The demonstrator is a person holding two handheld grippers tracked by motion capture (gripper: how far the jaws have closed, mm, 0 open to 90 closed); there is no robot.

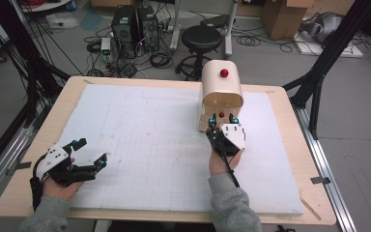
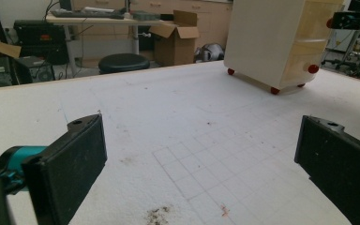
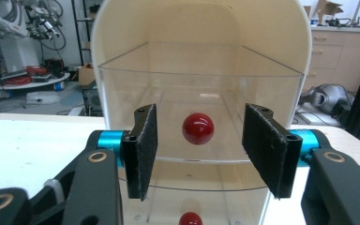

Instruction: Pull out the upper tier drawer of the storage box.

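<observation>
A small cream drawer cabinet [image 1: 222, 89] stands at the table's far right-centre, its clear drawers facing me. My right gripper [image 1: 223, 121] is held just in front of it, open. In the right gripper view a drawer's red knob [image 3: 198, 128] sits centred in the gap between the pads [image 3: 143, 150], a little beyond them and untouched. A second red knob [image 3: 190, 219] shows on the drawer below. My left gripper [image 1: 92, 152] rests near the front left corner, open wide and holding nothing. From there the cabinet [image 2: 281, 42] stands far off on red feet.
White gridded foam board [image 1: 149, 145] covers the wooden table [image 1: 290, 145]. Behind the far edge are a black stool [image 1: 201, 38], computer towers [image 1: 135, 29] and floor cables. Black frame struts [image 1: 328, 53] rise at the right.
</observation>
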